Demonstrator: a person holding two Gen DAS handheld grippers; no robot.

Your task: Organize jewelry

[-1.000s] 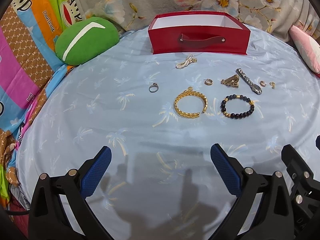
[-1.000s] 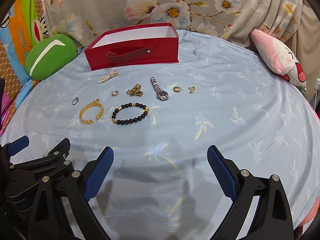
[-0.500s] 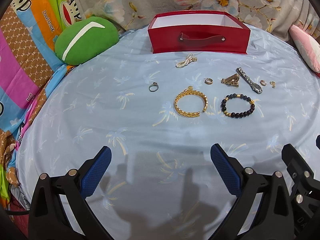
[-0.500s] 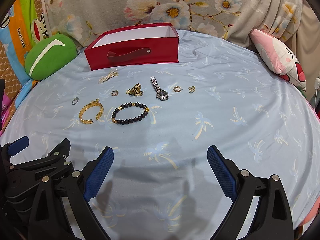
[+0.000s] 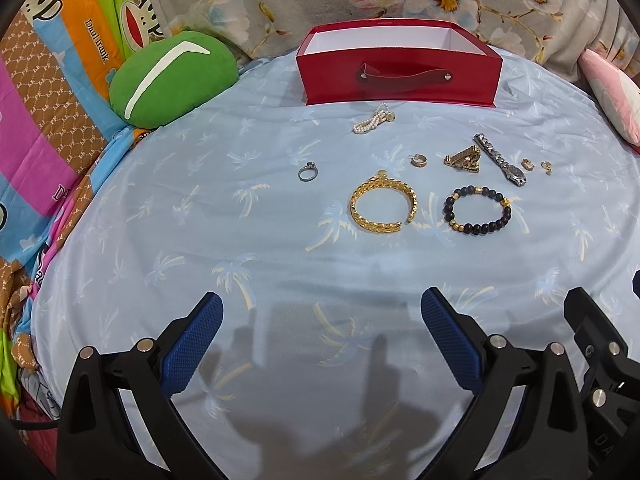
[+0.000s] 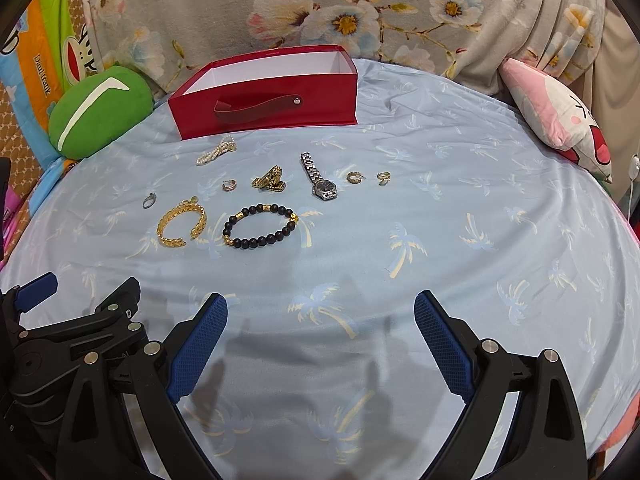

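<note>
Jewelry lies on a pale blue sheet before an open red box (image 5: 400, 76) (image 6: 266, 102). A gold cuff bracelet (image 5: 383, 208) (image 6: 181, 222), a black bead bracelet (image 5: 477, 215) (image 6: 260, 226), a silver watch (image 5: 500, 160) (image 6: 319, 177), a pearl strand (image 5: 372, 119) (image 6: 216, 152), a silver ring (image 5: 307, 172) (image 6: 149, 201), a gold clasp piece (image 5: 464, 159) (image 6: 270, 178) and small gold earrings (image 5: 418, 161) (image 6: 354, 177) are spread out. My left gripper (image 5: 320, 320) and right gripper (image 6: 320, 320) are open and empty, near the front, well short of the jewelry.
A green cushion (image 5: 172, 80) lies at the back left by a colourful cartoon blanket (image 5: 48, 80). A pink plush pillow (image 6: 556, 116) lies at the back right. A floral cloth (image 6: 360, 4) hangs behind the box. The left gripper's body (image 6: 60, 340) shows beside the right one.
</note>
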